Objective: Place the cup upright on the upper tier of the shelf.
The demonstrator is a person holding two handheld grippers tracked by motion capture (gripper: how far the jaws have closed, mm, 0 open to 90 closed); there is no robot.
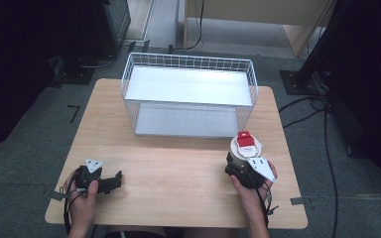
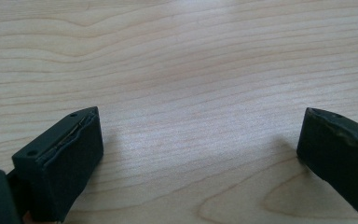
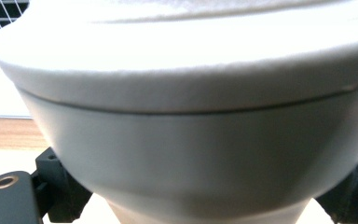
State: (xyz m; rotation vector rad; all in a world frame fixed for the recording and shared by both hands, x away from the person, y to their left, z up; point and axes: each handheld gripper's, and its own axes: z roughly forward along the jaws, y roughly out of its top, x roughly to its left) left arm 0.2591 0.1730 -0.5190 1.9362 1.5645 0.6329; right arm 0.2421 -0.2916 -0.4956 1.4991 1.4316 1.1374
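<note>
Gripping a white cup, right gripper jaws closed around it, left gripper jaws wide apart over table.

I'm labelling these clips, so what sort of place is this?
Probably a lab or recording workspace, not a home: a bare wooden table on grey carpet, black stands with loose cables on the floor, and a white wire shelf rack.
</note>
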